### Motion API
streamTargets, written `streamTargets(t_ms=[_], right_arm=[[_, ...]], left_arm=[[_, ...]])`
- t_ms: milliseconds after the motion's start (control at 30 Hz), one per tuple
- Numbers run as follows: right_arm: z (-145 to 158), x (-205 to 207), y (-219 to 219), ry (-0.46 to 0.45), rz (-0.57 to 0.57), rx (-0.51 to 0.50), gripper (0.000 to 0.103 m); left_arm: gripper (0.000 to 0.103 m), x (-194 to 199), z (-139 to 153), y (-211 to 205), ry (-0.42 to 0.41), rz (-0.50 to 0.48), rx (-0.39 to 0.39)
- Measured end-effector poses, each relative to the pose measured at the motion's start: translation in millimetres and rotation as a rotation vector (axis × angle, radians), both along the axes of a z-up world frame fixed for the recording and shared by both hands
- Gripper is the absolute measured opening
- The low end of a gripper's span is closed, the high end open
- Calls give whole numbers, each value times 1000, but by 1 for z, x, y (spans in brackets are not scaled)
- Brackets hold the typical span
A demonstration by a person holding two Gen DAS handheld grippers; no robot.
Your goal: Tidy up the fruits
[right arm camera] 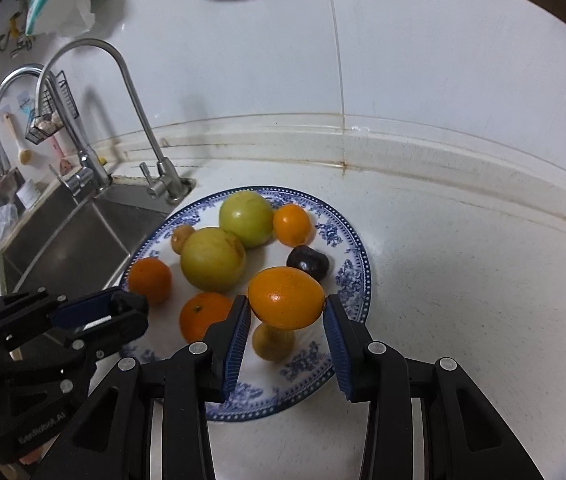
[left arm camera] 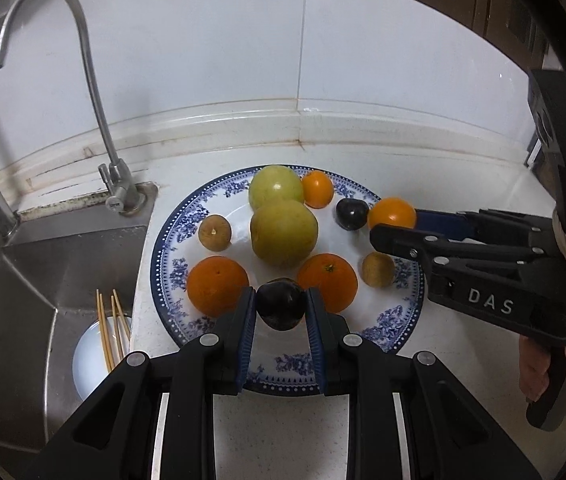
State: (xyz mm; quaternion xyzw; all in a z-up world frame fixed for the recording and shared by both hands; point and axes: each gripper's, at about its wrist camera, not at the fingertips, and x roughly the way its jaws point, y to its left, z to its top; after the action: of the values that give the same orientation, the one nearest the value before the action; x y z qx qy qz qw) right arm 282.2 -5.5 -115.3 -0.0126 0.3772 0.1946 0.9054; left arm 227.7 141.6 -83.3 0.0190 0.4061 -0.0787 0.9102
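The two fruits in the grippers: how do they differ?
The left gripper is shut on a dark plum, small and almost black; the right gripper is shut on an orange fruit, bright, glossy, larger and oval. Both are clamped between blue pads over the blue-patterned plate.

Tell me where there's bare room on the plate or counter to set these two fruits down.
The white counter right of the blue-patterned plate is bare up to the backsplash ledge. On the plate, the near rim below the dark plum in the left gripper is free. The middle is crowded: two green apples, oranges and kiwis. The right gripper holds an orange fruit.
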Motion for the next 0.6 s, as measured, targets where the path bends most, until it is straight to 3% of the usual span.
streamTargets(t_ms=[67,100,133,333,600], right_arm=[[-1,3,2,-1,5,2,39],[-1,4,3,-5,5,-5,40],[0,3,3,-10,-2,-11,45],[13,-15,-1,-58,-42,-8,46],[33,-70,-23,-108,-163,7,46]], left_arm=[[29,1,-1,1,7,8,1],[36,1,0,2,10,10,-1],[38,0,1,4,6,12,-6],[39,-12,17,7,-30,14,-16],[41,-42,44,-5,-97,-4,-17]])
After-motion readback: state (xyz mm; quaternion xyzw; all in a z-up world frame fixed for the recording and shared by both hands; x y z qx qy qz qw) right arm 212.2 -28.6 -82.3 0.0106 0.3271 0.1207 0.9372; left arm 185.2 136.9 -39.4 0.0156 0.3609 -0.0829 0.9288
